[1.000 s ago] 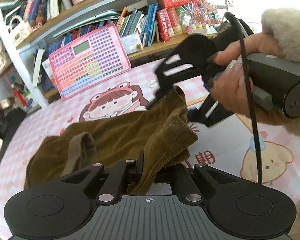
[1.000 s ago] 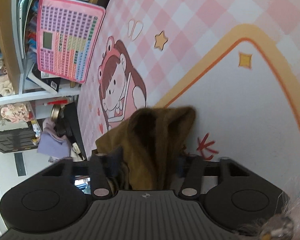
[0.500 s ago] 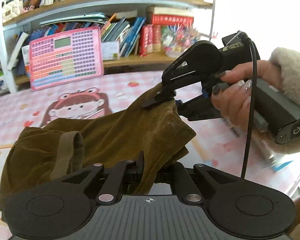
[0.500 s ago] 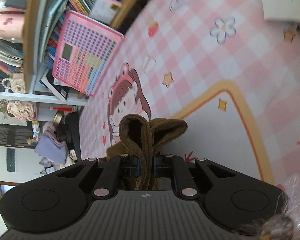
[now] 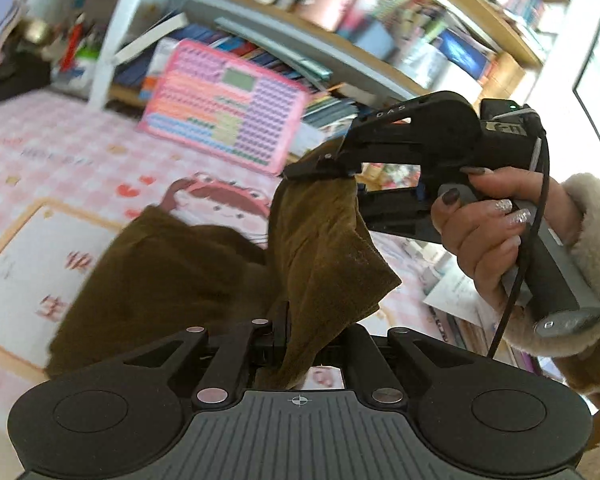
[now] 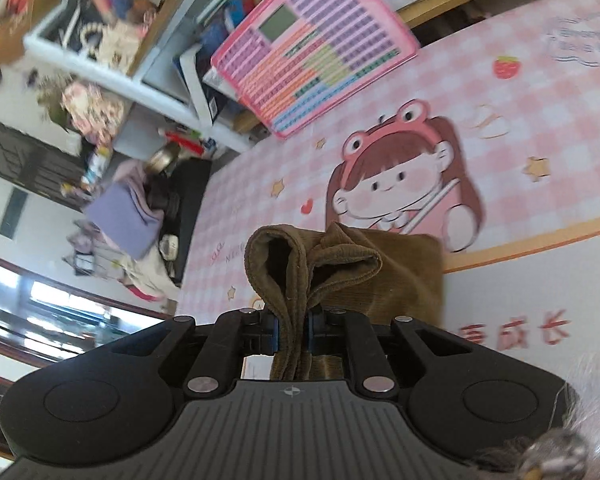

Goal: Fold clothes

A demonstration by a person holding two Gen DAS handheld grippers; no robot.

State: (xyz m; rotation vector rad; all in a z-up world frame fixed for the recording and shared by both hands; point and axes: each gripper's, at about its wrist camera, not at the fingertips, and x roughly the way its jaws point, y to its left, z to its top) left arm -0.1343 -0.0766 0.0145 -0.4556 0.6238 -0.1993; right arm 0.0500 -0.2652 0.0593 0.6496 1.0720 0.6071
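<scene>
An olive-brown corduroy garment (image 5: 172,272) hangs between both grippers above the pink cartoon mat (image 5: 40,152). My left gripper (image 5: 296,336) is shut on one bunched edge of it. My right gripper (image 5: 320,168) shows in the left wrist view, held by a hand, shut on the garment's upper corner. In the right wrist view the right gripper (image 6: 291,330) pinches a folded hem of the garment (image 6: 340,268); the rest of it drapes down toward the mat (image 6: 520,100).
A pink keyboard toy (image 5: 228,116) leans against a bookshelf (image 5: 340,52) at the mat's far edge. Papers (image 5: 456,296) lie at the right. A pile of lilac clothes (image 6: 124,212) and clutter sit beyond the mat's left edge.
Both grippers have lifted the garment higher off the mat and swung round. The right gripper stays clamped on the folded hem, the left on its edge.
</scene>
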